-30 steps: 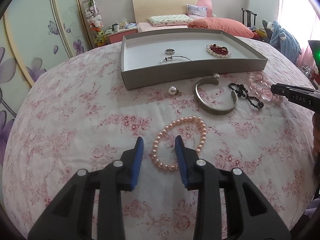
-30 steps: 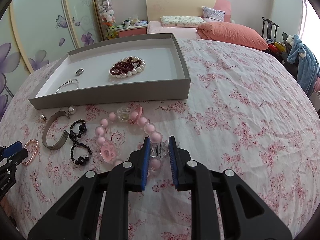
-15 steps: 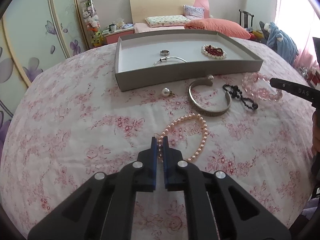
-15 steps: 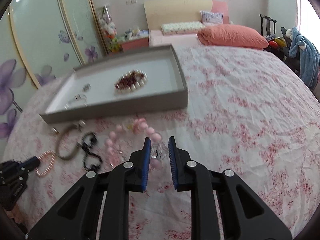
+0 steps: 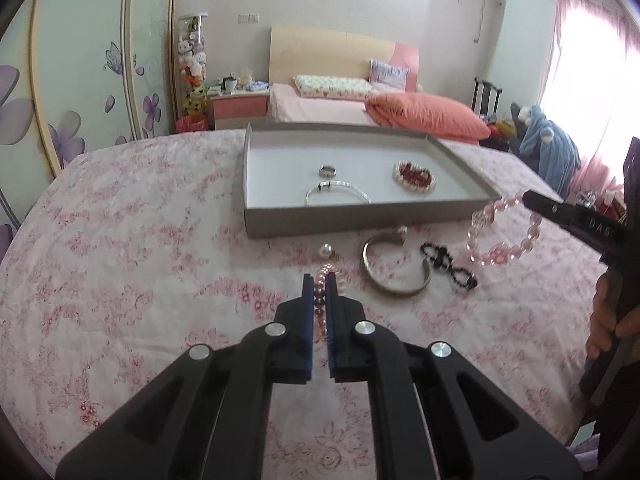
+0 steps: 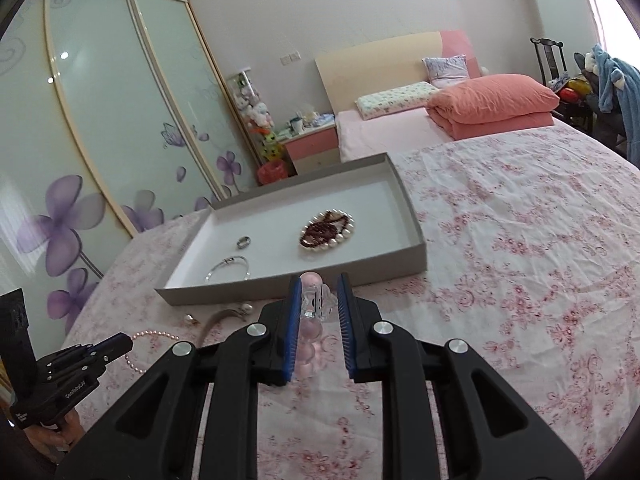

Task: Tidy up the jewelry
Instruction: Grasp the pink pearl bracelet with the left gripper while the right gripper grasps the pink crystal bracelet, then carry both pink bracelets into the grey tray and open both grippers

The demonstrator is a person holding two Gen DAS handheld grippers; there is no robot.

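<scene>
My left gripper [image 5: 319, 280] is shut on a pink pearl bracelet [image 5: 320, 304], which hangs between its blue pads above the floral bedspread. Pinched in my right gripper [image 6: 319, 280] is a chunky pink and clear bead bracelet [image 6: 316, 304]; in the left wrist view that bracelet [image 5: 500, 236] dangles from the right gripper [image 5: 532, 200] near the tray's right corner. The grey tray [image 5: 360, 220] lies ahead of both grippers. It holds a ring [image 5: 327, 170], a thin bangle [image 5: 338, 192] and a pearl and dark red bracelet [image 5: 414, 176].
On the bedspread before the tray lie a silver cuff [image 5: 396, 268], a black bead bracelet [image 5: 448, 266] and a loose pearl [image 5: 326, 251]. A person's hand [image 5: 608, 320] holds the right gripper. Pillows and a folded orange quilt [image 5: 428, 116] lie beyond the tray.
The left gripper closed on the pearl bracelet and lifted it. The right gripper rose with the pink bead bracelet, which now hangs off the bedspread. Both views tilted upward.
</scene>
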